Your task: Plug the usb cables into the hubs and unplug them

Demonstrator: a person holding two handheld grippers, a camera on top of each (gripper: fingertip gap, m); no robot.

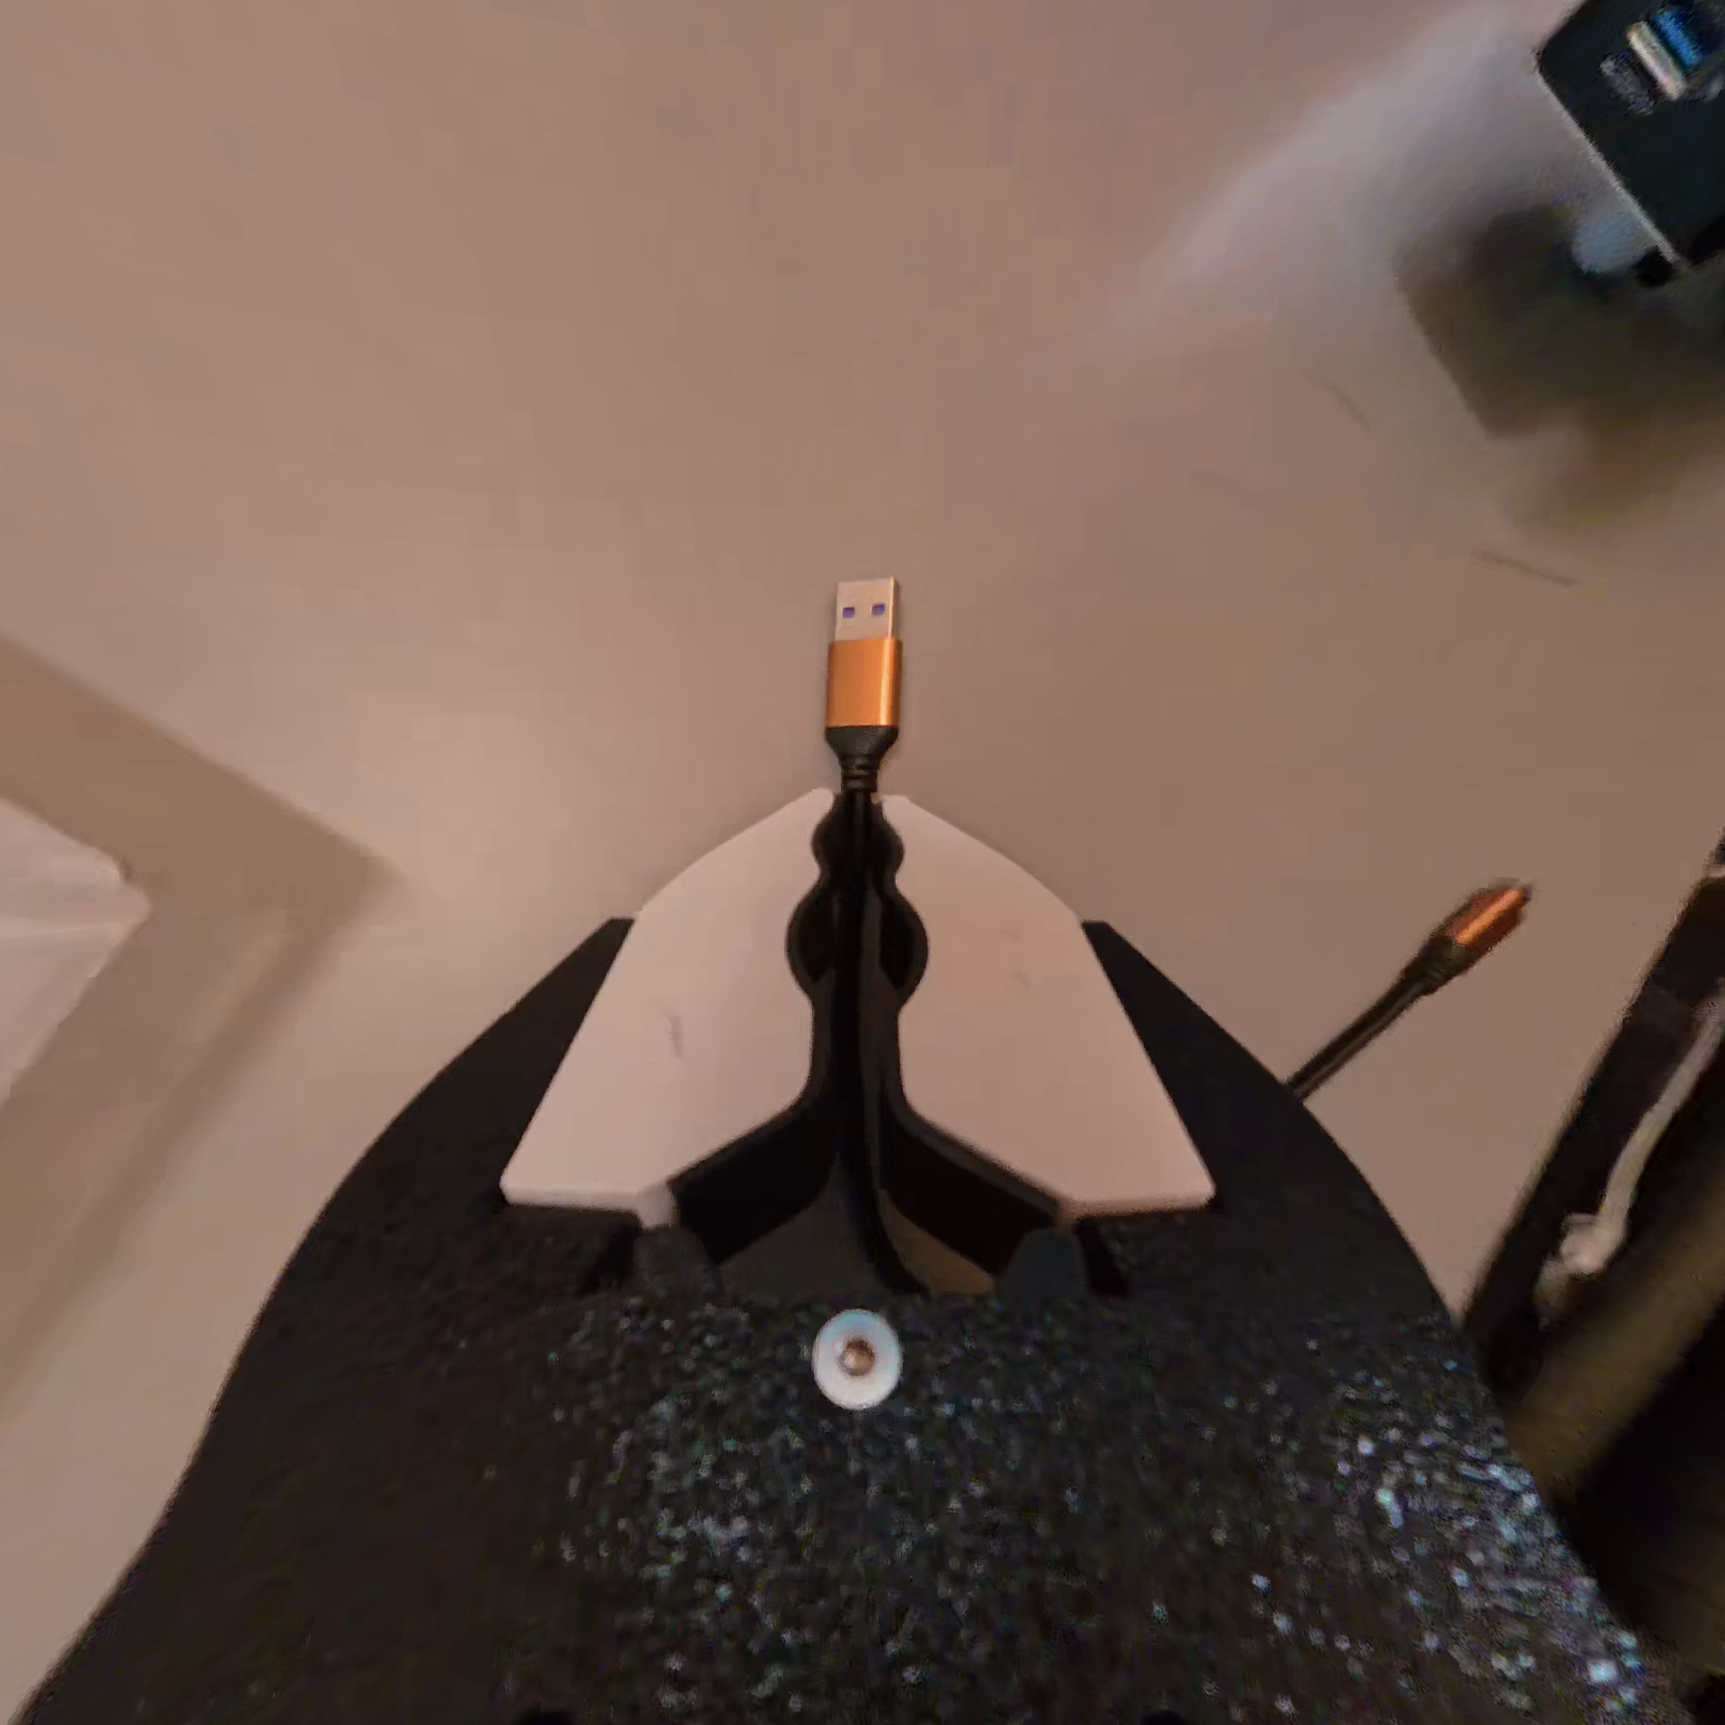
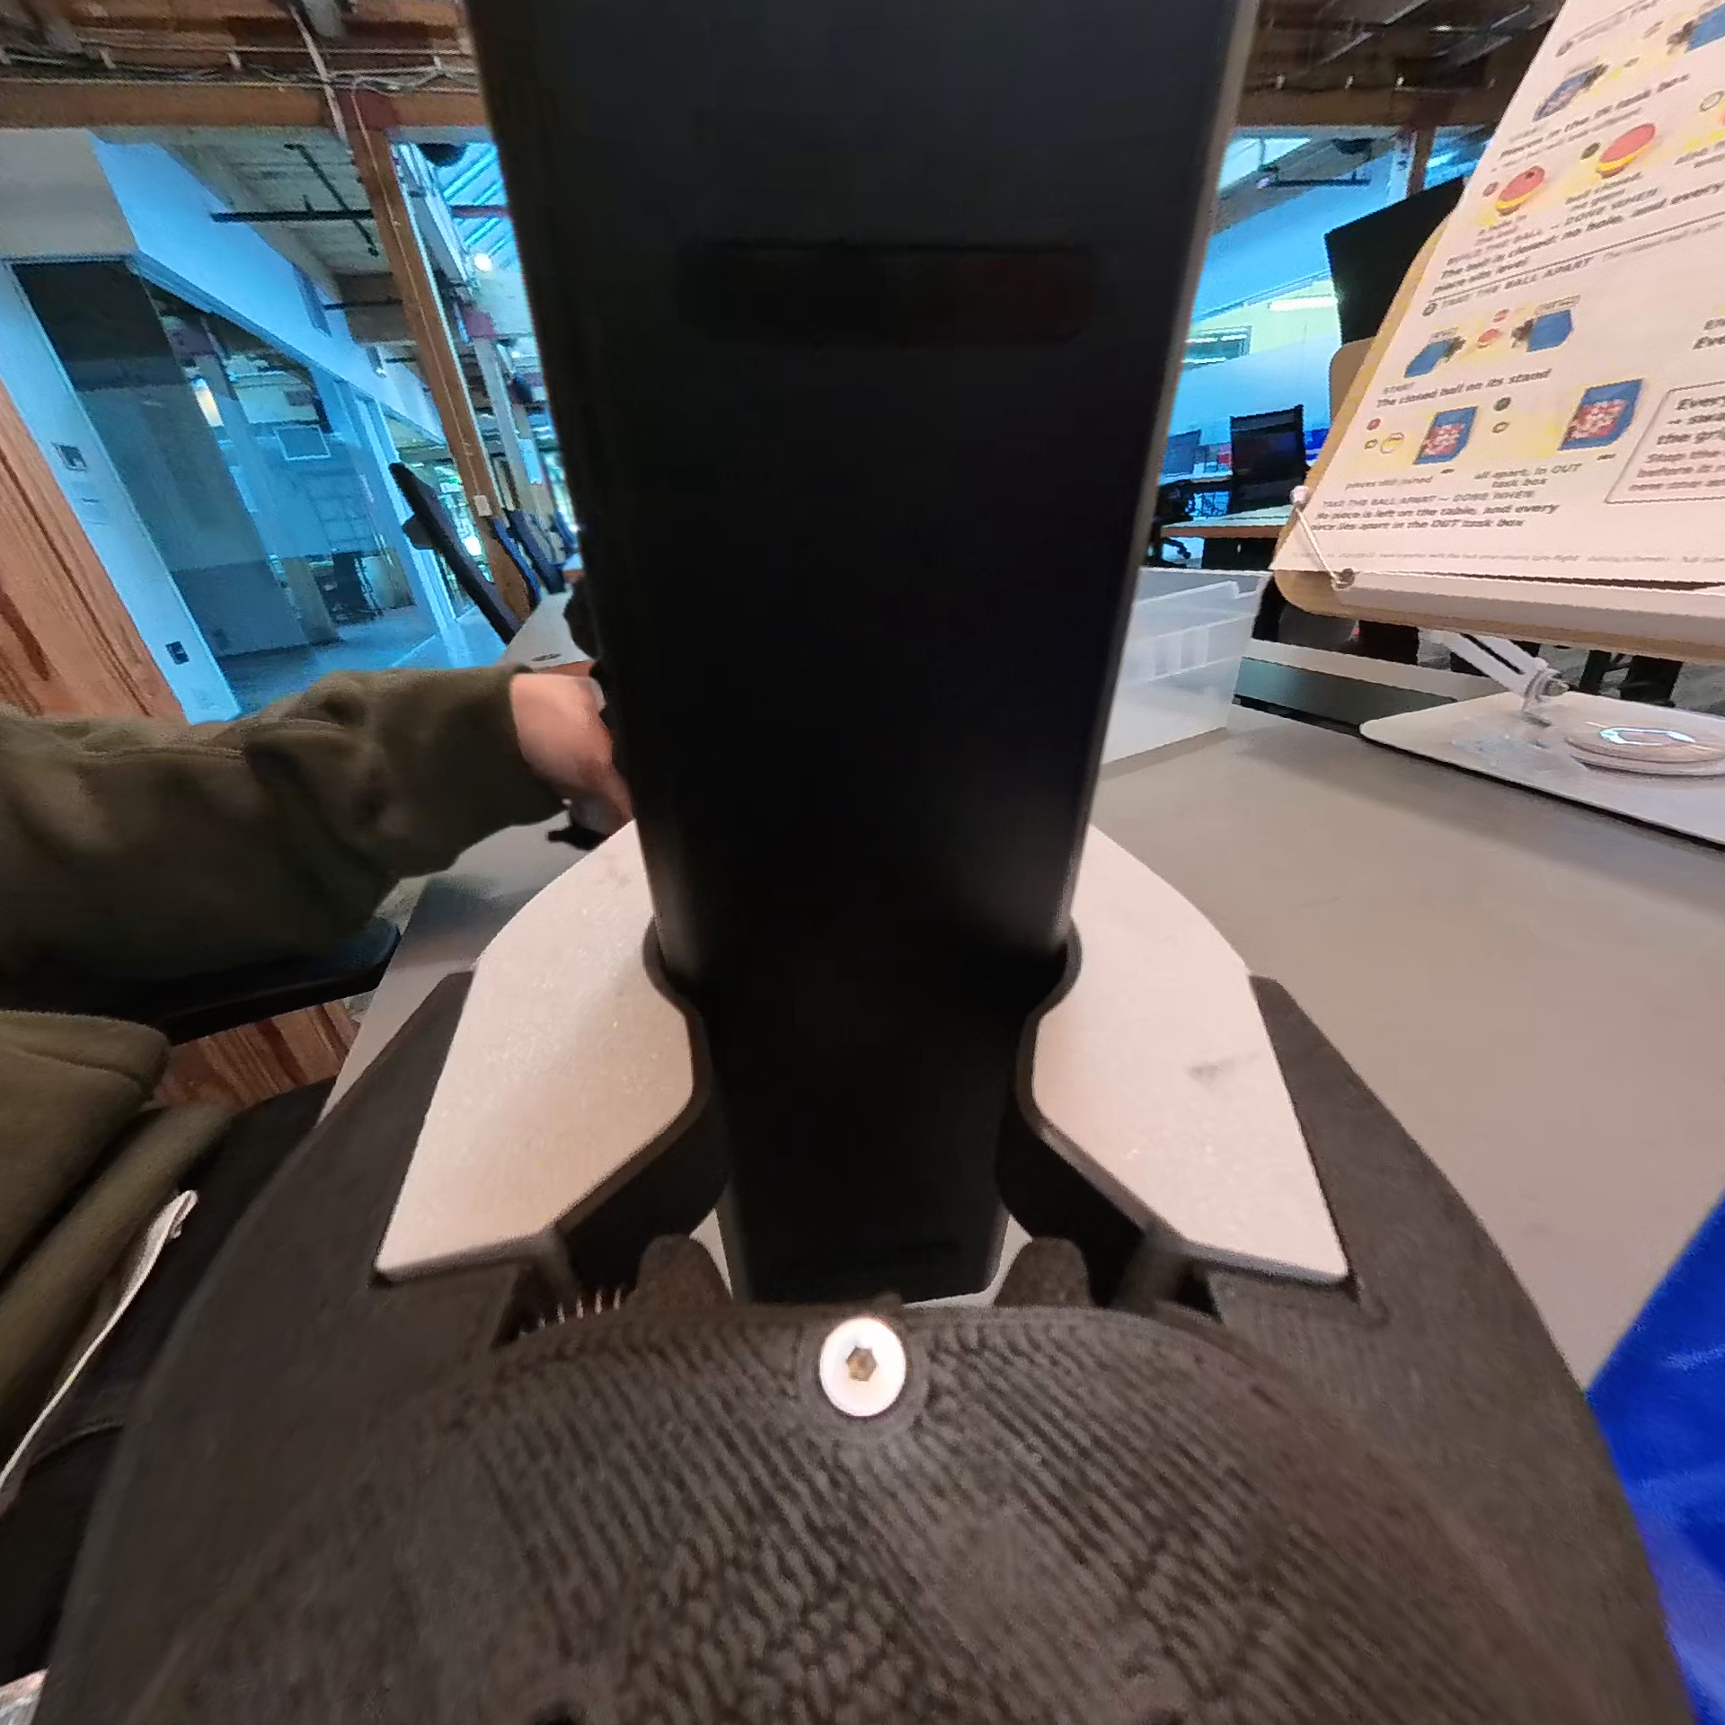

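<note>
Your left gripper [image 1: 857,803] pinches the black cable [image 1: 859,980], its orange USB plug [image 1: 864,665] pointing straight ahead. Your right gripper [image 2: 863,896] clamps the black hub [image 2: 859,560], whose long axis runs forward between the fingers.

The left gripper [image 1: 857,803] pinched a cable [image 1: 856,896], and its plug [image 1: 864,667] stuck out just ahead of the fingertips. A second plug [image 1: 1482,919] sat to the right of the gripper. The hub [image 2: 840,560], squeezed in the right gripper [image 2: 863,896], was far ahead and to the right. A paper stand [image 2: 1540,616] stood right of the hub on the table [image 2: 1400,933].
</note>
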